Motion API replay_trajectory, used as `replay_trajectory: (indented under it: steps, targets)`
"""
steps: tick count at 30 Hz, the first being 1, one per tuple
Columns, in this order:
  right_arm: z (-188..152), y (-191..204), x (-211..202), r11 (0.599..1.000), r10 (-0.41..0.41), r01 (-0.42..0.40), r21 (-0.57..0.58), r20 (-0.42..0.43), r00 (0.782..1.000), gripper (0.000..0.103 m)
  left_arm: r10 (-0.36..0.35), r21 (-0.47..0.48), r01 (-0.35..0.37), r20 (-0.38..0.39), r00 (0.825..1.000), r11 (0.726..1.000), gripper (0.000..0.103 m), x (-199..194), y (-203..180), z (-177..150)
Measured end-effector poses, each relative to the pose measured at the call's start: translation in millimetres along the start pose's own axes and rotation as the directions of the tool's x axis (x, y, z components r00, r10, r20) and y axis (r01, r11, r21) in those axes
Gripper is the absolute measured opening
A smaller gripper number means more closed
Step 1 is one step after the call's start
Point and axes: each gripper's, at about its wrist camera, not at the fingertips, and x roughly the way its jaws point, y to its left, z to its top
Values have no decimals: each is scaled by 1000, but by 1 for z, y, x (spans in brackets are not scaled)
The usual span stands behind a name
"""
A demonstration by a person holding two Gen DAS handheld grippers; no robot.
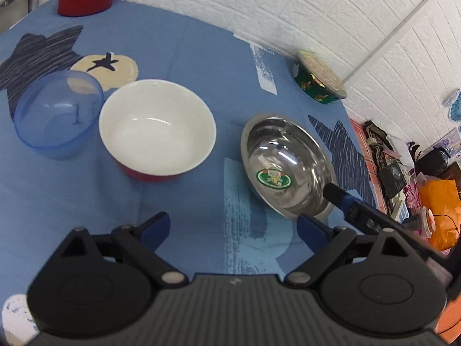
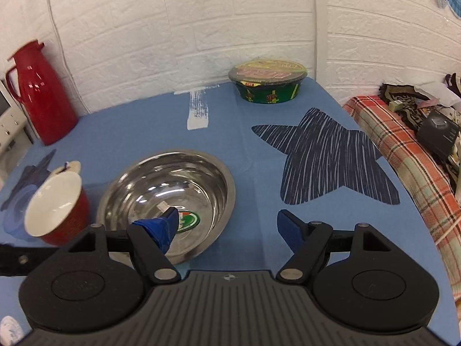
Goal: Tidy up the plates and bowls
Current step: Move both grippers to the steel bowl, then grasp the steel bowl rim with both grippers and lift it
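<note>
Nearest, the right gripper (image 2: 227,225) hangs wide open and holds nothing, one finger (image 2: 161,227) over the steel bowl (image 2: 170,190), which sits upright, mouth up, on the blue counter (image 2: 253,155). The left gripper (image 1: 233,227) is likewise spread wide and empty. Just left of the steel bowl stands the red bowl (image 1: 157,128), upright, then a clear blue bowl (image 1: 57,112) tipped toward the camera. Farther back rest a noodle cup (image 2: 268,83) and a red jug (image 2: 37,92).

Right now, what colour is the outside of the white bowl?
Red outside, white inside, on the bowl; clearest in the right wrist view.
</note>
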Motion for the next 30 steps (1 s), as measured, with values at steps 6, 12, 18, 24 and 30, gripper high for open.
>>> replay_trajectory:
  steps: [6,12,18,24,30]
  targets:
    - [0,15,40,994,-55,42,-105,-127,990,62,51,25,-52,55,997,998,94,-19,22,-3]
    - [-13,20,20,991,-25,-8,-136,-238,971,62,21,48,-23,44,999,999,94,-29,24,-10]
    - [-57,30,-26,979,22,-80,-185,-296,955,62,-2,74,0,27,1000,997,94,-41,24,-33]
    - [-65,22,-58,996,23,-35,-80,-144,989,62,-11,104,12,-11,1000,995,94,-36,14,-47]
    - [-67,26,-34,995,1,-17,-95,-160,987,62,20,154,-16,-24,999,988,94,-3,-14,-42]
